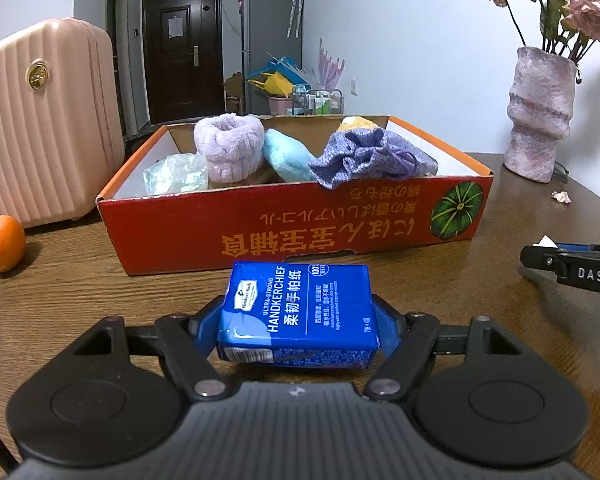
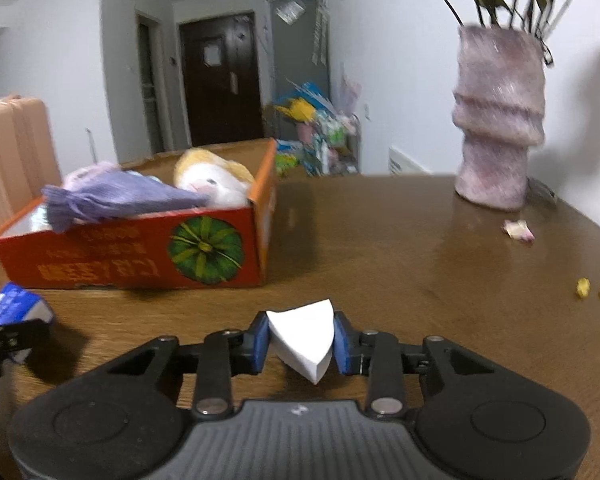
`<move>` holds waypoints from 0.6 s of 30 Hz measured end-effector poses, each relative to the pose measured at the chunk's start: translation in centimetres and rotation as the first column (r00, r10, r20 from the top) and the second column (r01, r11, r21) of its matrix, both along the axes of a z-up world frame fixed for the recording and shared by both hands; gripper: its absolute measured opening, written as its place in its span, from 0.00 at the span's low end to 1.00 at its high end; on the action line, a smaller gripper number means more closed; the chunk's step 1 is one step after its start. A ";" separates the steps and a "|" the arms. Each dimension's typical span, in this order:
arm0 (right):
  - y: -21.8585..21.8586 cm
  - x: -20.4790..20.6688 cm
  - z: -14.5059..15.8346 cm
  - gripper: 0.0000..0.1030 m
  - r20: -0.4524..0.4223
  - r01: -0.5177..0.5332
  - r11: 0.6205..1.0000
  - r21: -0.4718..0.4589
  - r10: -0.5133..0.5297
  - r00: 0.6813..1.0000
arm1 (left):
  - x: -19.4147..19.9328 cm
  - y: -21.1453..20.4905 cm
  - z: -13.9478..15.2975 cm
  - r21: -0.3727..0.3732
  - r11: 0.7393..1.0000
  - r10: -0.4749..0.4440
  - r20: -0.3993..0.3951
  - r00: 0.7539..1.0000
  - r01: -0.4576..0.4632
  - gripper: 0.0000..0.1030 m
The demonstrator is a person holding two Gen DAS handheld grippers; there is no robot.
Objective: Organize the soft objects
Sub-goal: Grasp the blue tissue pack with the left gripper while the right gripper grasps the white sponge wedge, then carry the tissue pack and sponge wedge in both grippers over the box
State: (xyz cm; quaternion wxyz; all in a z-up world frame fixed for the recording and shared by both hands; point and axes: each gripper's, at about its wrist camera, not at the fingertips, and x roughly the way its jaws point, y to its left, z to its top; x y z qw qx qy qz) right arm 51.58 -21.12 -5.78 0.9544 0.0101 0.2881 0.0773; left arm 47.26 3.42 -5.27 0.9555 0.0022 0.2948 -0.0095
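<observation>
Blue tissue pack (image 1: pixel 300 312): "ULTRA-STRONG HANDKERCHIEF". Right gripper (image 1: pixel 540 258) body: "DAS". Red box (image 1: pixel 292 232) lettering upside down, unreadable.

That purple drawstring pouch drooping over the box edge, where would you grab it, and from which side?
Probably the gathered neck of the purple pouch, which spills over the near wall of the orange box. Come from above on the near side: the bunched cloth there is narrow and exposed, while a blue plush crowds its far side.

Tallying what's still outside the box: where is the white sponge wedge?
Right wrist view, bottom centre: white sponge wedge pinched in the right gripper, above the table.
</observation>
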 end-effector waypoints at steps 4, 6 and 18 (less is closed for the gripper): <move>1.5 -1.8 0.9 0.31 0.101 -0.068 0.997 -0.039 0.072 0.992 | -0.3 0.0 0.2 0.003 1.000 0.002 0.016 1.000 -0.002 0.72; 2.1 -2.5 1.2 0.31 0.134 -0.095 0.994 -0.052 0.101 0.986 | -0.4 -0.1 0.4 0.010 1.000 0.003 0.028 1.000 -0.003 0.72; 4.3 -3.6 2.0 0.31 0.214 -0.157 0.987 -0.046 0.163 0.963 | -1.3 -0.1 1.3 0.031 0.999 0.027 0.098 0.995 -0.030 0.72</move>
